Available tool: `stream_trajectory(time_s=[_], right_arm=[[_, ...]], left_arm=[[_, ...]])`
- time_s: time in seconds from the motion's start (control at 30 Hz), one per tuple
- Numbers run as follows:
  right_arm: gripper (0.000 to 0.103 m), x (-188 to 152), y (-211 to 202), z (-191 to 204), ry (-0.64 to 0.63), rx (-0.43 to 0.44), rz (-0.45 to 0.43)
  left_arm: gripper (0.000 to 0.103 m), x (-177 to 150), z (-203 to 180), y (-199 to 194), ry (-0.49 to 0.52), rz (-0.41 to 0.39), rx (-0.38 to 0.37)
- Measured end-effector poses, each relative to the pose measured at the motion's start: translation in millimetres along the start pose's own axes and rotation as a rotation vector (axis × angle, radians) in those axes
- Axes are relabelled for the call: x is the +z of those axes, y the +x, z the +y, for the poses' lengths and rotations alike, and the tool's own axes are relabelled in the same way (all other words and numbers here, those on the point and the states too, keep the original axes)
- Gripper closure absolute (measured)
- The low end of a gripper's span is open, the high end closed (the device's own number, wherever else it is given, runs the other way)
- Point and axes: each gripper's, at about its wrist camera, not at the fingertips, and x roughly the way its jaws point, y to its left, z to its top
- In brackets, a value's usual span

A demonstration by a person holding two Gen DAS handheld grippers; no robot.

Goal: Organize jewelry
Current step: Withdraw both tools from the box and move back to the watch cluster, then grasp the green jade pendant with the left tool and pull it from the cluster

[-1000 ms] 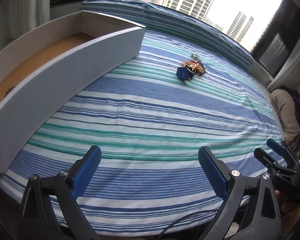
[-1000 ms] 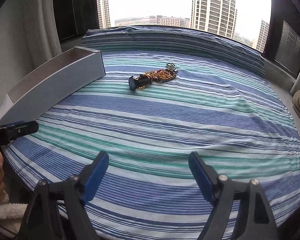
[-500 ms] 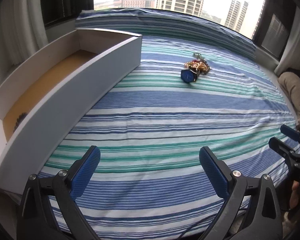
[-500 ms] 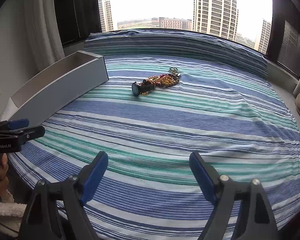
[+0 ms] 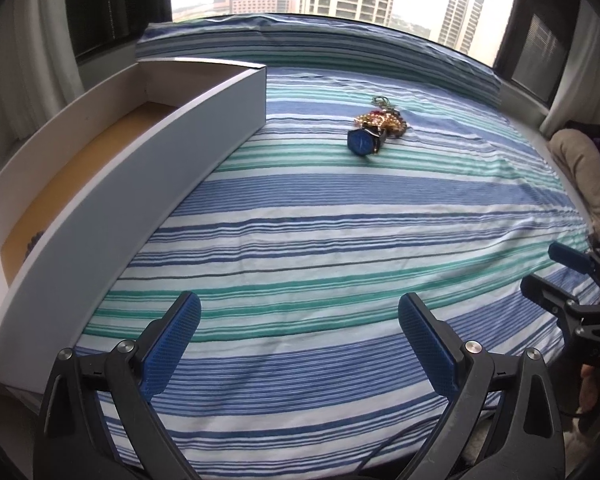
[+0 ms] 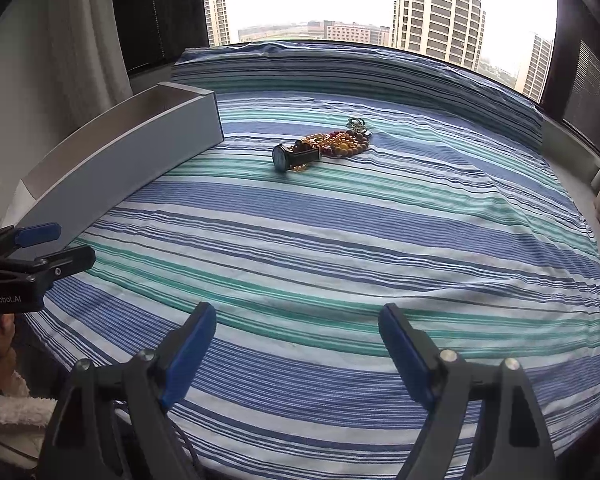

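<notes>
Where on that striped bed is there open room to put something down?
Most of the striped sheet is bare: the wide stretch between the open grippers and the watch, and the right side beyond it. The long box borders the left, mostly bare inside. The only crowded spot is the watch, touching the beads.

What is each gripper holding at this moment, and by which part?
Nothing is held. The left gripper and the right gripper are both open and empty above the striped sheet. The watch and the beads lie untouched there.
</notes>
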Motion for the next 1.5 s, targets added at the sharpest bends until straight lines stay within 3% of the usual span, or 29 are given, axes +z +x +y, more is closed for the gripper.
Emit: stream_trajectory(time_s=[0.4, 0.6, 0.8, 1.0, 1.27, 1.4, 1.43, 1.5], right_arm=[[0.018, -6.0, 10.5, -8.3, 0.030, 0.016, 0.030], [0.018, -10.0, 13.7, -18.4, 0.054, 0.008, 0.040], [0.018, -14.4, 10.5, -29.2, 0.084, -0.003, 0.037], [0.018, -21.7, 7.5, -47.9, 0.128, -0.026, 0.043], [0.018, -29.2, 9.4, -71.7, 0.186, -0.035, 0.051], [0.018, -31.2, 17.8, -78.7, 0.212, -0.028, 0.073], [0.018, -31.0, 20.3, -80.1, 0.217, -0.024, 0.078], [0.018, -30.7, 20.4, -79.9, 0.220, -0.019, 0.079]], left_arm=[[0.004, 16.9, -4.8, 19.8, 0.027, 0.061, -0.028], [0.004, 57.8, -27.6, 32.7, 0.110, 0.042, -0.086], [0.004, 103.4, -52.6, 72.4, 0.194, 0.025, -0.087], [0.004, 140.5, -47.9, 126.5, 0.101, 0.069, -0.094], [0.004, 191.2, -16.5, 147.8, -0.050, 0.089, -0.185], [0.006, 224.0, -13.8, 171.8, -0.092, 0.176, -0.260], [0.008, 229.7, -18.7, 180.7, -0.083, 0.206, -0.273], [0.027, 235.4, -33.2, 201.1, -0.056, 0.268, -0.288]])
